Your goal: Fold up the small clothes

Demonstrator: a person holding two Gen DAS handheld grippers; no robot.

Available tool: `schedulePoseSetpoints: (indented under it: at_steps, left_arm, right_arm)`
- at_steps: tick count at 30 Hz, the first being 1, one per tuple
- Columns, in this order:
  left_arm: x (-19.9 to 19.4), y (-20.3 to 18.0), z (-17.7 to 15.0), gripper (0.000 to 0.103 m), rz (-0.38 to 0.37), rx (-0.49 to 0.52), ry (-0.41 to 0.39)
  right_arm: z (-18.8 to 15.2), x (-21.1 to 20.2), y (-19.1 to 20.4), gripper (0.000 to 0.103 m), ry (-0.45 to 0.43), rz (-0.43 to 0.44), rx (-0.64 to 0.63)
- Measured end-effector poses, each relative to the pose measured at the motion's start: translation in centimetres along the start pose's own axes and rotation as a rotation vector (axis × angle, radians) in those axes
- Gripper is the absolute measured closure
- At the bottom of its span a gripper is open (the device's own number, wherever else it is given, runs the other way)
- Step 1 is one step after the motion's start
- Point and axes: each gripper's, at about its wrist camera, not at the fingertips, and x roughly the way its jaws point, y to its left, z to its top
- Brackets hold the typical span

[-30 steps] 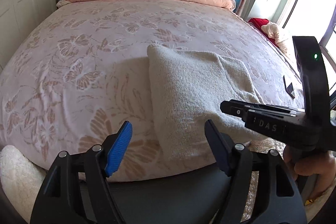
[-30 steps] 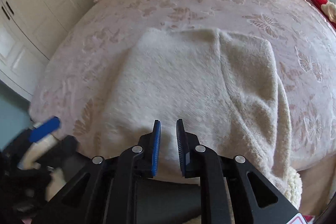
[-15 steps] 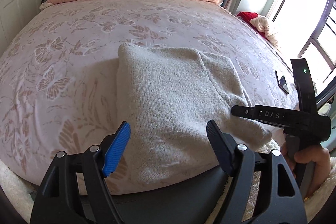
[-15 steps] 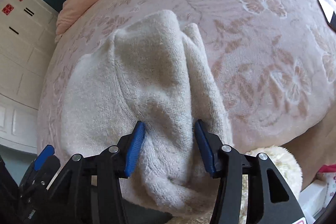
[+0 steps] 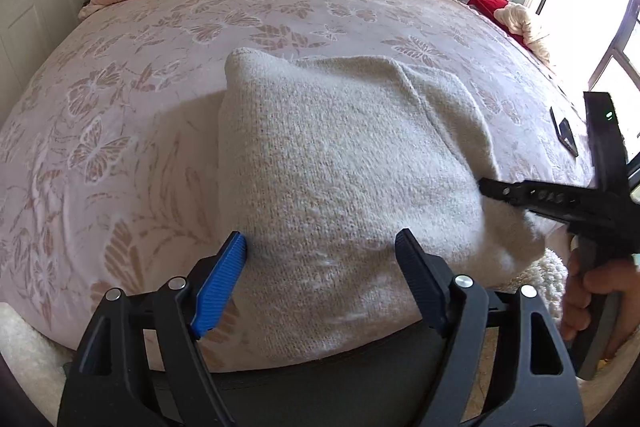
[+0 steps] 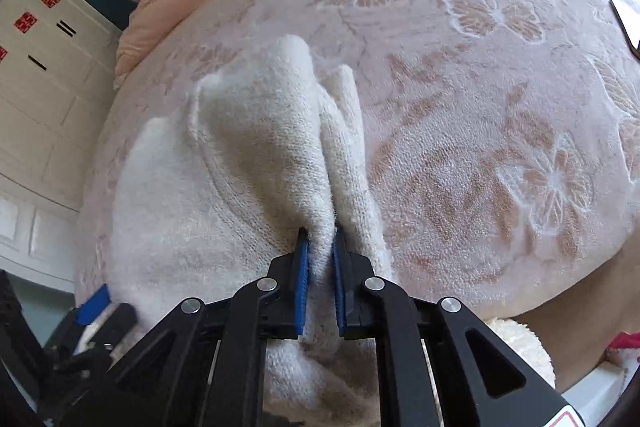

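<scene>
Cream knit garment [image 5: 344, 163] folded on bed [image 5: 120, 115], one corner bunched

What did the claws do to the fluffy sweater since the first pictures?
The right claw came to the sweater's near right edge, opened around a bunch of the knit, and has just closed on it, so the fabric now stands up in a ridge. The left claw slid over to the sweater's near left edge and has been opening wider; its pads are not pressing on anything. The sweater still lies on the bedspread.
</scene>
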Motion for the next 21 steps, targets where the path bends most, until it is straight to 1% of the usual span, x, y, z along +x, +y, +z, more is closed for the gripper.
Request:
schedulePoseSetpoints:
  at_steps: [2, 4, 5, 6, 7, 8, 10, 12, 13, 14, 16, 17, 19, 20, 21]
  left_arm:
    - [-0.1, 0.3, -0.1, 0.027, 0.01, 0.004, 0.006]
    - [-0.5, 0.9, -0.1, 0.027, -0.006, -0.026, 0.011]
    - [-0.8, 1.2, -0.1, 0.027, -0.004, -0.038, 0.001]
    - [-1.2, 1.4, -0.1, 0.027, 0.002, -0.046, -0.01]
    - [-1.6, 1.7, -0.1, 0.027, 0.004, -0.05, -0.021]
    - [-2.0, 1.9, 0.0, 0.027, 0.012, -0.053, -0.032]
    - [-2.6, 2.2, 0.0, 0.027, 0.022, -0.063, -0.048]
    - [-2.9, 2.6, 0.1, 0.026, 0.029, -0.076, -0.049]
    - [-3.0, 2.8, 0.0, 0.026, 0.034, -0.083, -0.047]
    - [-3.1, 3.0, 0.0, 0.026, 0.036, -0.091, -0.046]
    - [-3.3, 3.5, 0.0, 0.026, 0.041, -0.107, -0.043]
    - [-3.5, 3.7, 0.1, 0.026, 0.034, -0.112, -0.046]
    - [-3.7, 4.1, 0.3, 0.022, 0.029, -0.127, -0.052]
    - [-3.7, 4.4, 0.4, 0.019, 0.02, -0.143, -0.055]
    - [-3.5, 4.6, 0.6, 0.018, 0.005, -0.165, -0.055]
  right_arm:
    - [0.0, -2.8, 1.7, 0.093, -0.068, -0.013, -0.024]
    - [-0.3, -5.7, 4.0, 0.092, -0.146, -0.034, -0.098]
    - [-0.5, -6.8, 5.1, 0.087, -0.176, -0.023, -0.132]
    - [-0.8, -7.6, 6.3, 0.085, -0.192, 0.0, -0.162]
    - [-1.2, -7.7, 7.4, 0.085, -0.185, 0.026, -0.196]
    - [-1.8, -7.1, 8.5, 0.086, -0.157, 0.043, -0.232]
    - [-3.3, -4.2, 10.2, 0.086, -0.078, 0.06, -0.293]
    - [-5.6, 0.9, 10.8, 0.087, 0.049, 0.024, -0.342]
    - [-6.7, 3.5, 10.7, 0.09, 0.1, -0.031, -0.38]
    - [-7.5, 4.5, 10.6, 0.094, 0.088, -0.054, -0.417]
    - [-6.9, 2.8, 10.8, 0.093, 0.072, -0.03, -0.386]
    - [-6.1, 1.4, 10.6, 0.091, 0.059, -0.01, -0.356]
    - [-4.6, -2.1, 9.4, 0.078, -0.026, 0.011, -0.296]
    - [-4.0, -3.5, 8.5, 0.059, -0.068, -0.005, -0.267]
    - [-3.3, -4.6, 7.4, 0.042, -0.112, -0.034, -0.236]
